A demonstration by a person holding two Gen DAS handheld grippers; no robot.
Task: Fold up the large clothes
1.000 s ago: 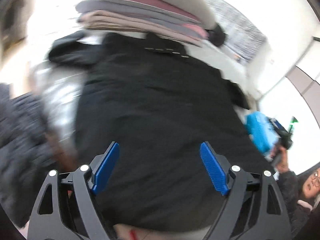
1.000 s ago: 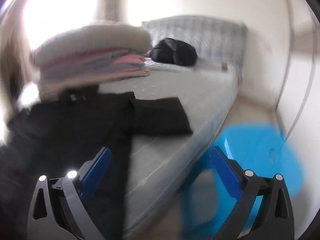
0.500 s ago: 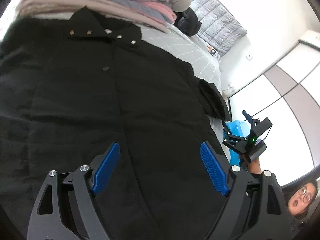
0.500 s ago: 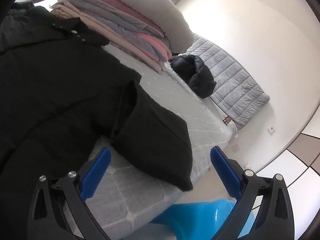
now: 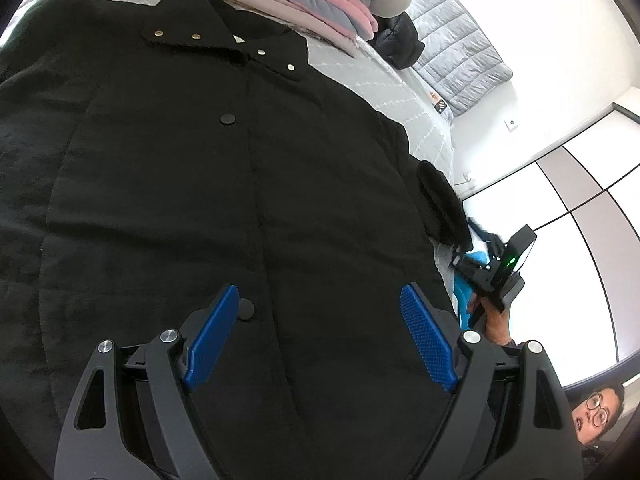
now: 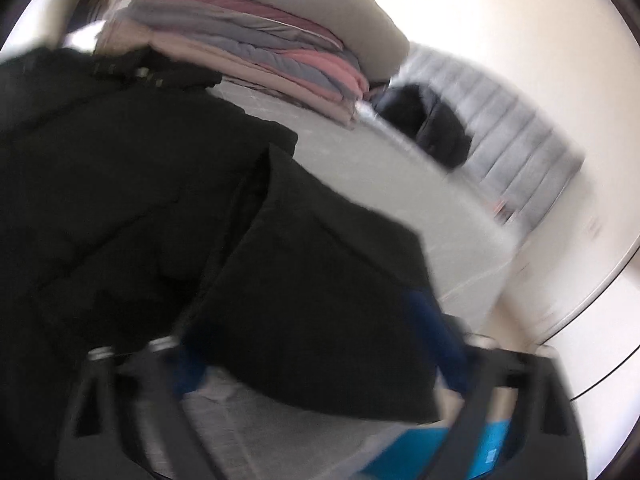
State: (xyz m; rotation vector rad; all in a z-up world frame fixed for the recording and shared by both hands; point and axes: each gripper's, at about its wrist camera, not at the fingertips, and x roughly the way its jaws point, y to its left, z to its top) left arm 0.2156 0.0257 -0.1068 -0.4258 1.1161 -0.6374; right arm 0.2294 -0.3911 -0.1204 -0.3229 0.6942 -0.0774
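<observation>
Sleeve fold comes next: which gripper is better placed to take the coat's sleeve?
Right. The right gripper has the sleeve end between its fingers, jaws just closing; the left gripper hangs open over the coat front.

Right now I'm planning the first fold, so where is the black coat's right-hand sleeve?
In the right wrist view the sleeve lies angled out from the black coat toward the grey bed's near edge, its cuff between the right gripper's blurred fingers.
</observation>
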